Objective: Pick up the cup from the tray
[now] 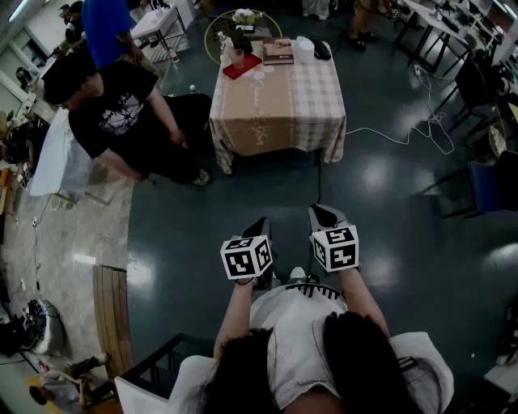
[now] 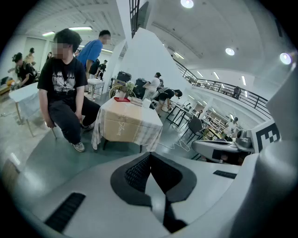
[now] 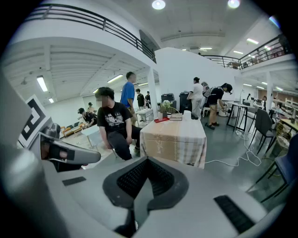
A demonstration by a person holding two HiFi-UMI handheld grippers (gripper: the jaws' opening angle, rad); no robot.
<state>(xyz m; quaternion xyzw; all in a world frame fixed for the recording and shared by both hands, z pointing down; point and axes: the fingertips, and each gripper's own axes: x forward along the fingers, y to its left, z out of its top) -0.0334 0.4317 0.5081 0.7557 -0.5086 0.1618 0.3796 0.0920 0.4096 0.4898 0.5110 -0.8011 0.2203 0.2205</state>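
Far ahead stands a table with a checked cloth (image 1: 279, 105). A red tray (image 1: 241, 66) lies at its far left corner, and a small pale cup (image 1: 228, 53) seems to stand on it, too small to make out. In the right gripper view the tray (image 3: 162, 120) shows as a red sliver. My left gripper (image 1: 257, 229) and right gripper (image 1: 324, 217) hover side by side close to my body, well short of the table. Both are shut with nothing between the jaws, as the left gripper view (image 2: 150, 155) and the right gripper view (image 3: 146, 160) show.
A person in a black T-shirt (image 1: 121, 113) sits left of the table. On the table are books (image 1: 278, 51), a white cylinder (image 1: 304, 48), a dark object (image 1: 323, 50) and flowers (image 1: 243, 18). A white cable (image 1: 405, 133) crosses the floor; chairs (image 1: 486, 182) stand at right.
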